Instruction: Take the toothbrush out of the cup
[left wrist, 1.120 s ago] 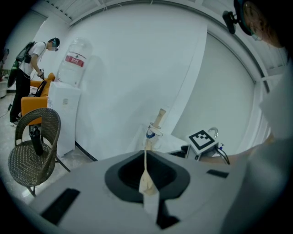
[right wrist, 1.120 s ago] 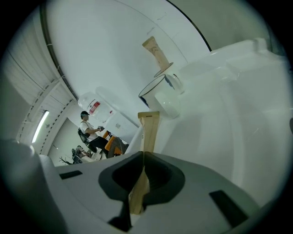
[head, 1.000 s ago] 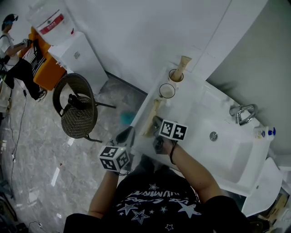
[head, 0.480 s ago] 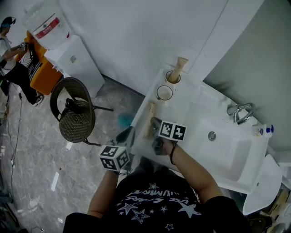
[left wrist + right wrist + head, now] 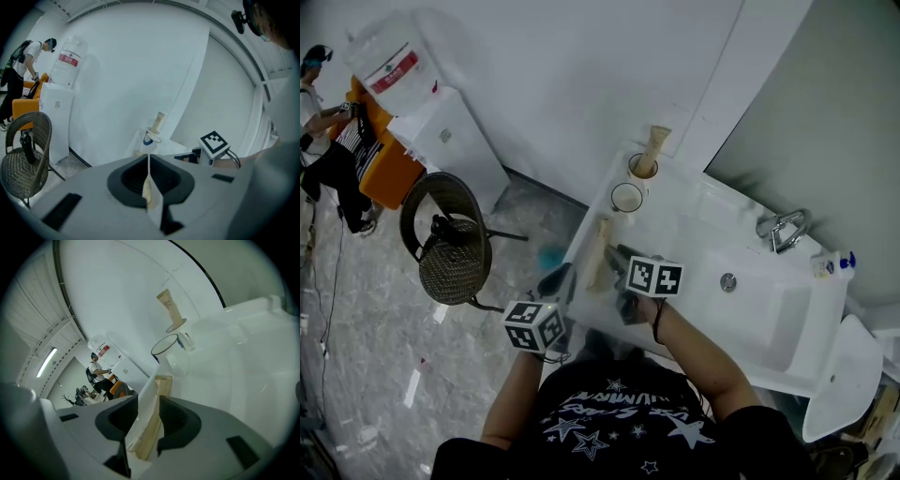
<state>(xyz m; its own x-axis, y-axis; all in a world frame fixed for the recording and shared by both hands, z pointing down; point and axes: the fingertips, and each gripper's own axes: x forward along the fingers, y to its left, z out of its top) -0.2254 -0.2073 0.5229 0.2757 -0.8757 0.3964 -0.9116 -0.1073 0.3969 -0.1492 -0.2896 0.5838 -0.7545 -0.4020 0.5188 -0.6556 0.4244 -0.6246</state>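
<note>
Wooden toothbrush [image 5: 598, 253]: out of the cups, lying flat on the left rim of the white basin [image 5: 769, 314]
Long axis: runs along that rim, from the end near the person toward the two cups; the far end stops just short of the front cup [image 5: 627, 210]; I cannot tell which end bears the bristles
Right tongs [image 5: 621, 257]: jaws opening; in the right gripper view the pale wooden handle shows in the gap between them, lined up with them and pointing toward the cups
Right forearm [image 5: 694, 361]: reaches in from the lower right across the basin's near rim, marker cube [image 5: 655, 277] uppermost; the tongs aim forward and down along the toothbrush
Left tongs [image 5: 149, 164]: pressed together, nothing between them
Left forearm [image 5: 511, 398]: held off the basin's left corner, above the floor; the tongs point forward and a little downward, toward the cups
Front cup: clear, dark-rimmed, empty
Rear cup [image 5: 631, 171]: just behind the front one, in the basin's back left corner; a tan item [image 5: 653, 145] stands in it, leaning toward the wall
Tap [image 5: 781, 230]: on the far side of the basin, well apart from the toothbrush
Floor side: wicker chair [image 5: 450, 253] and water dispenser [image 5: 441, 131] to the left, a person [image 5: 328, 159] beyond them
</note>
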